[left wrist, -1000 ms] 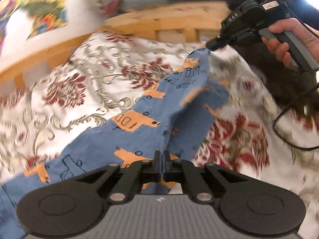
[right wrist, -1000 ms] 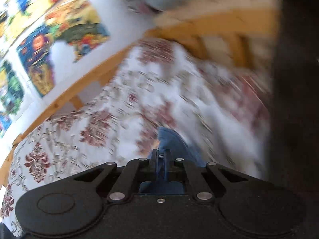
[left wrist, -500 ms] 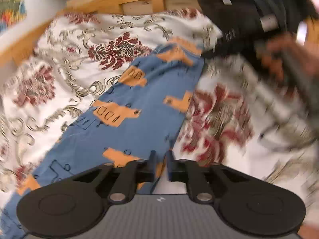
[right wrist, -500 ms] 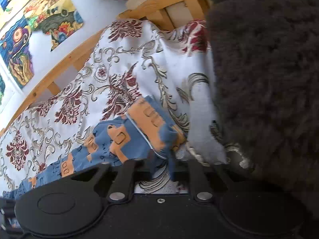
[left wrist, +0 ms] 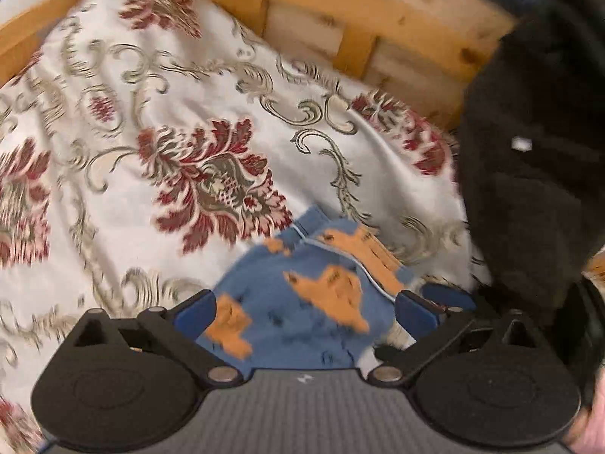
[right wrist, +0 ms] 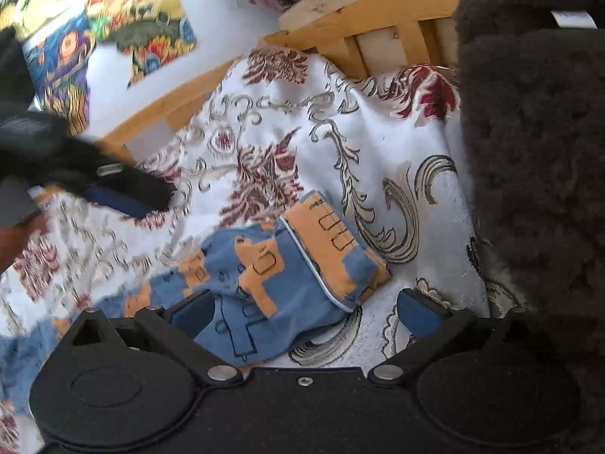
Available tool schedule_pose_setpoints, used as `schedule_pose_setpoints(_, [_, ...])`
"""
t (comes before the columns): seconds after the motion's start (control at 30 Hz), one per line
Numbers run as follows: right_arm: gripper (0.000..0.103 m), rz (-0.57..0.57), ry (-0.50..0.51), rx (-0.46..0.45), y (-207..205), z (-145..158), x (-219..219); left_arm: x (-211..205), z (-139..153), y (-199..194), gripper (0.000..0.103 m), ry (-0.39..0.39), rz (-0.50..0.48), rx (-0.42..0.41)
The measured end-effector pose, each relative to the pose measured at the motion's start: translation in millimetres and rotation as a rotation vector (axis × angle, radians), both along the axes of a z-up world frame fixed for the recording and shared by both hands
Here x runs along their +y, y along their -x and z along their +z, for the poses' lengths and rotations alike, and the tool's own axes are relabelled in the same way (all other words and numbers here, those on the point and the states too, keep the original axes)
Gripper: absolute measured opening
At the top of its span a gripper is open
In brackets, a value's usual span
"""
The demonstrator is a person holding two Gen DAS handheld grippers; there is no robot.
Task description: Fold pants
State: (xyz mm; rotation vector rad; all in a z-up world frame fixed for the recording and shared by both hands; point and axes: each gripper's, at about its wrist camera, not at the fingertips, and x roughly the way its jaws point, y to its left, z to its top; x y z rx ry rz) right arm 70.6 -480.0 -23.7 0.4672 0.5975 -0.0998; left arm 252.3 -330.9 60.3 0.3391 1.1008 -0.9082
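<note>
Tongs left [left wrist: 304,312] and right [right wrist: 306,312] both gape wide, empty, over the blue pants [right wrist: 280,280].

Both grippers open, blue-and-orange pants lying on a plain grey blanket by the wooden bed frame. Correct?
One thing is off: the blanket isn't plain grey. It is white with dark red flowers and grey-gold scrolls, as both wrist views show. The rest holds: the left gripper and right gripper are open, and the blue-and-orange pants lie on it by the wooden bed frame.
</note>
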Motion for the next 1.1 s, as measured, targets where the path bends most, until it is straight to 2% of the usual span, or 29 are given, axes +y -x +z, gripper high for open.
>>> schedule_pose_setpoints(0.1, [0.101, -0.035, -0.077, -0.036, 1, -1, -12, -39, -2, -16, 0.103, -0.070, -0.048, 0.059])
schedule_pose_setpoints(0.23, [0.102, -0.039, -0.096, -0.041, 0, -2, -15, -76, -9, -33, 0.103, -0.069, -0.015, 0.153])
schedule_pose_setpoints(0.33, [0.102, -0.022, -0.075, -0.030, -1, -3, -13, -97, -20, -42, 0.103, -0.112, 0.065, 0.182])
schedule_pose_setpoints(0.37, [0.102, -0.020, -0.072, -0.029, -1, -4, -14, -102, -26, -45, 0.103, -0.155, 0.107, 0.200])
schedule_pose_setpoints(0.43, [0.101, -0.016, -0.067, -0.027, -2, -4, -14, -108, -37, -52, 0.103, -0.201, 0.188, 0.260])
schedule_pose_setpoints(0.5, [0.100, -0.017, -0.057, -0.024, -2, -4, -13, -111, -45, -57, 0.103, -0.212, 0.268, 0.305])
schedule_pose_setpoints(0.57, [0.100, -0.017, -0.046, -0.022, -2, -5, -12, -114, -49, -59, 0.103, -0.223, 0.315, 0.312])
schedule_pose_setpoints(0.63, [0.097, -0.021, -0.042, -0.017, -2, -4, -11, -120, -51, -58, 0.103, -0.260, 0.322, 0.296])
schedule_pose_setpoints(0.7, [0.086, -0.037, -0.034, -0.015, -1, -4, -12, -128, -52, -56, 0.100, -0.303, 0.302, 0.279])
schedule_pose_setpoints(0.73, [0.081, -0.051, -0.029, -0.011, 0, -4, -14, -131, -50, -54, 0.094, -0.318, 0.293, 0.261])
schedule_pose_setpoints(0.8, [0.060, -0.075, -0.020, -0.003, 0, -5, -16, -135, -49, -50, 0.084, -0.339, 0.269, 0.236])
schedule_pose_setpoints(0.9, [0.046, -0.083, -0.005, 0.008, -1, -6, -16, -144, -53, -49, 0.064, -0.369, 0.255, 0.248])
schedule_pose_setpoints(0.93, [0.044, -0.083, -0.002, 0.008, -1, -6, -16, -145, -56, -50, 0.057, -0.368, 0.258, 0.266])
schedule_pose_setpoints(1.0, [0.035, -0.082, 0.005, 0.008, -1, -7, -16, -145, -60, -52, 0.051, -0.357, 0.275, 0.294])
schedule_pose_setpoints(1.03, [0.032, -0.082, 0.009, 0.008, -1, -7, -16, -146, -60, -53, 0.044, -0.352, 0.280, 0.290])
schedule_pose_setpoints(1.07, [0.023, -0.082, 0.013, 0.007, -1, -7, -15, -146, -61, -54, 0.036, -0.348, 0.273, 0.282])
schedule_pose_setpoints(1.1, [0.013, -0.081, 0.018, 0.006, -1, -6, -15, -145, -61, -54, 0.019, -0.339, 0.267, 0.273])
